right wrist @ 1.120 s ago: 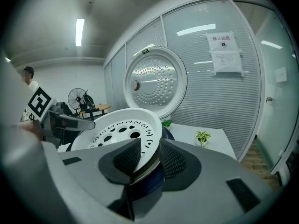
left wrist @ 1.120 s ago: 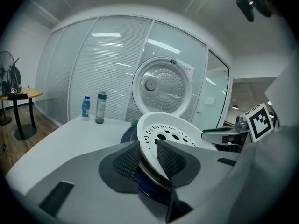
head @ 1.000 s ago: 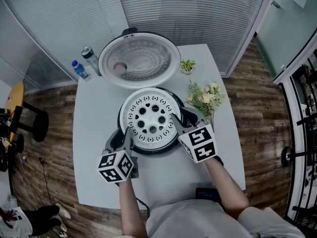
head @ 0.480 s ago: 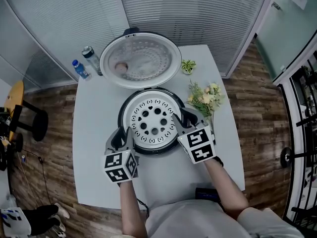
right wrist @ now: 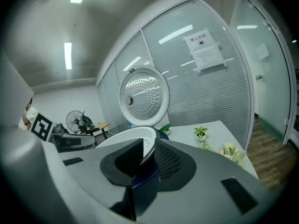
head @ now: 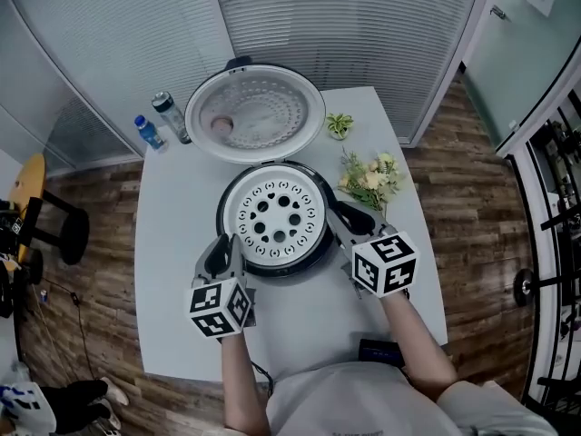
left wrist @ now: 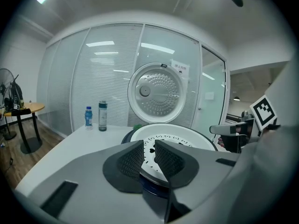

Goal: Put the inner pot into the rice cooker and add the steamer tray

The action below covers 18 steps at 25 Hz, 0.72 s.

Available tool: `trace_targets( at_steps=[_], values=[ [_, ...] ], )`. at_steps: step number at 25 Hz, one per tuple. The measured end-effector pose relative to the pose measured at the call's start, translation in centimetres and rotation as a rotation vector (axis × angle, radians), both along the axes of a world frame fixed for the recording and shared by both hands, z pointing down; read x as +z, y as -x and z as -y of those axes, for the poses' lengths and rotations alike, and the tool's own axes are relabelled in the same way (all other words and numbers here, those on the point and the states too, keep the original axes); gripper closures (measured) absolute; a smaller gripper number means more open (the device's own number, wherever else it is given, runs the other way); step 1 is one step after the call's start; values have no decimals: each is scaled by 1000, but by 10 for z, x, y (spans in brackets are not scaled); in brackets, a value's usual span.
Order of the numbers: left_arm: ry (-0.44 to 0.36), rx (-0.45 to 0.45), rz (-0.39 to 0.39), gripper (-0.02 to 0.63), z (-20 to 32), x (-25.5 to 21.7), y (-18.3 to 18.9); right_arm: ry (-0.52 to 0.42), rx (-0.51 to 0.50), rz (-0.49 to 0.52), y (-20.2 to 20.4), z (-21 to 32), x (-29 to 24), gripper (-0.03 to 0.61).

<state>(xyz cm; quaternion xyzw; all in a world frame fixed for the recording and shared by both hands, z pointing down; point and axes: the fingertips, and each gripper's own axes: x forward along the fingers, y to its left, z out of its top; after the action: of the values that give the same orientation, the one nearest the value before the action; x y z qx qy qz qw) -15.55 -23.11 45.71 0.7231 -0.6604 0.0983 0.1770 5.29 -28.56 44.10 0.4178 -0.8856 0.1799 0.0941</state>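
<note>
The white steamer tray (head: 275,221) with round holes sits level in the open dark rice cooker (head: 272,271), whose lid (head: 255,113) stands up behind it. The tray hides the inner pot. My left gripper (head: 222,254) is at the cooker's front-left rim. Its jaws are closing with a narrow gap, and the tray's rim (left wrist: 173,136) shows just beyond the tips (left wrist: 149,146). My right gripper (head: 343,214) is beside the right rim, jaws also closing. The tray's edge (right wrist: 131,141) shows past its pads (right wrist: 148,146), and nothing is pressed between them.
The cooker stands on a white table (head: 172,243). A blue bottle (head: 145,131) and a metal-topped bottle (head: 170,116) are at the back left. A small plant (head: 341,123) and a flower spray (head: 370,178) lie right of the cooker. A black device (head: 377,351) is at the front edge.
The tray has sunk into the cooker and lies flat. My right gripper has drawn back to the right, off the tray's rim, and rolled. The left gripper has hardly moved.
</note>
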Motion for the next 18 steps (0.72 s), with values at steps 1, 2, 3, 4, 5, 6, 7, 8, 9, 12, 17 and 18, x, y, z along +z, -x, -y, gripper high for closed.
trace_targets(
  at_steps=[1,2,3,4,5,6,7,8,9,12,17,18],
  values=[
    [-4,5,-5,540,-3,-1,-3,3,1,15,-4,-5,-2,499],
    [-6,12,-12,548,-6,-2,-6,4,0,32,-6,-10,-4,516],
    [-6,18,-22,554,-9,-2,-9,5,-4,51,-8,-17,-7,527],
    [-6,25,-32,560,-13,-2,-12,5,-11,66,-9,-24,-9,534],
    [-5,30,-42,565,-17,-2,-14,6,-16,72,-10,-30,-9,541],
    [-5,35,-51,571,-21,-3,-17,6,-20,69,-11,-36,-10,545],
    [-6,40,-57,577,-25,-4,-19,5,-20,58,-12,-40,-10,551],
    [-8,46,-60,580,-28,-6,-21,3,-19,46,-12,-44,-10,554],
    [-11,51,-62,583,-32,-8,-23,0,-17,38,-13,-48,-12,555],
    [-33,59,-67,591,-44,-18,-27,-12,-12,45,-16,-61,-20,558],
    [-71,59,-92,600,-62,-29,-27,-30,-5,43,-21,-76,-26,560],
    [-73,59,-96,600,-65,-28,-27,-29,-1,43,-23,-78,-25,560]
  ],
)
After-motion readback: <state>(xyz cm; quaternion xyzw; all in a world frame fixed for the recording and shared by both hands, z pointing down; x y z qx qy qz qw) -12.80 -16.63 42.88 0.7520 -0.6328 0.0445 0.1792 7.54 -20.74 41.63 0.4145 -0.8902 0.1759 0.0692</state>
